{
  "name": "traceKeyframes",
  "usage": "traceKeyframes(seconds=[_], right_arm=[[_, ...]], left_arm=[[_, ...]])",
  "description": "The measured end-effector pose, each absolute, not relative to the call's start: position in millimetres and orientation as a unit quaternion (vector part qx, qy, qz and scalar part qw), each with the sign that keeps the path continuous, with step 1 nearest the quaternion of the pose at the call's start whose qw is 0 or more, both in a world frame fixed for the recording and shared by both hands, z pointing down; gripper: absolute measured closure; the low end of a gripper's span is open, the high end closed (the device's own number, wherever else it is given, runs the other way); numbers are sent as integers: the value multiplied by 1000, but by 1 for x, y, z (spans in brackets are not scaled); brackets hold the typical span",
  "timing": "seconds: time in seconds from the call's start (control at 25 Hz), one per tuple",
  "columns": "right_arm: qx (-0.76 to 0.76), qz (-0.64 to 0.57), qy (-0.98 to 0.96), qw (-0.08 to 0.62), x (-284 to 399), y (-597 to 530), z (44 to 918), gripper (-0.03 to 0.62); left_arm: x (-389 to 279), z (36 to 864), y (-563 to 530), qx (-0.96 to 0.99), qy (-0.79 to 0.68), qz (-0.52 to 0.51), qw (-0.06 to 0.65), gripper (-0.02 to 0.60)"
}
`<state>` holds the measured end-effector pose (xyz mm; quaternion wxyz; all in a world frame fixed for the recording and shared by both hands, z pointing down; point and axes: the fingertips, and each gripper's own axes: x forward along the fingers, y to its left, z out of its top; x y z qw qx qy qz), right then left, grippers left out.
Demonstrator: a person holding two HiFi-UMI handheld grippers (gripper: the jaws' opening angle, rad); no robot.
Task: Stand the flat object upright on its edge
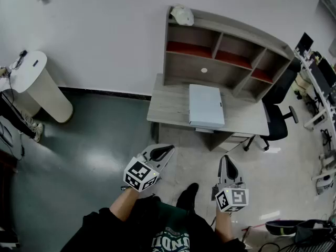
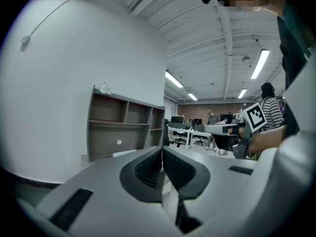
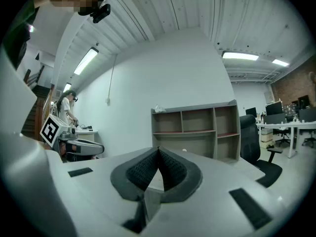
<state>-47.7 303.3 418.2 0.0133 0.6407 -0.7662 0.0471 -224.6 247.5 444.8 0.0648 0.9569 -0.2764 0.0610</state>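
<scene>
Left gripper and right gripper: fingers closed, empty; both at lower centre of the head view, well short of the counter. Pale flat slab lies flat at frame centre, near edge by the counter's front. Suggest opening one gripper, pinching that near edge and tipping up slowly while the other braces the far side; no readable labels, only the grippers' square markers.

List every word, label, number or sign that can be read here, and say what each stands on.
No text reads clearly.
White print on the person's green shirt: cut off and blurred, unreadable.
Left marker cube, right marker cube: black-and-white square patterns only, no letters.
Flat white object on the desk: no label visible.
</scene>
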Motion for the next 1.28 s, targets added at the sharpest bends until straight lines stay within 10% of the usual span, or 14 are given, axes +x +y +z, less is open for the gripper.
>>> traceKeyframes(seconds=[1.28], right_arm=[[627, 57, -777, 19, -62, 309, 429, 559]], left_arm=[[-228, 458, 252, 957, -273, 68, 75, 568]])
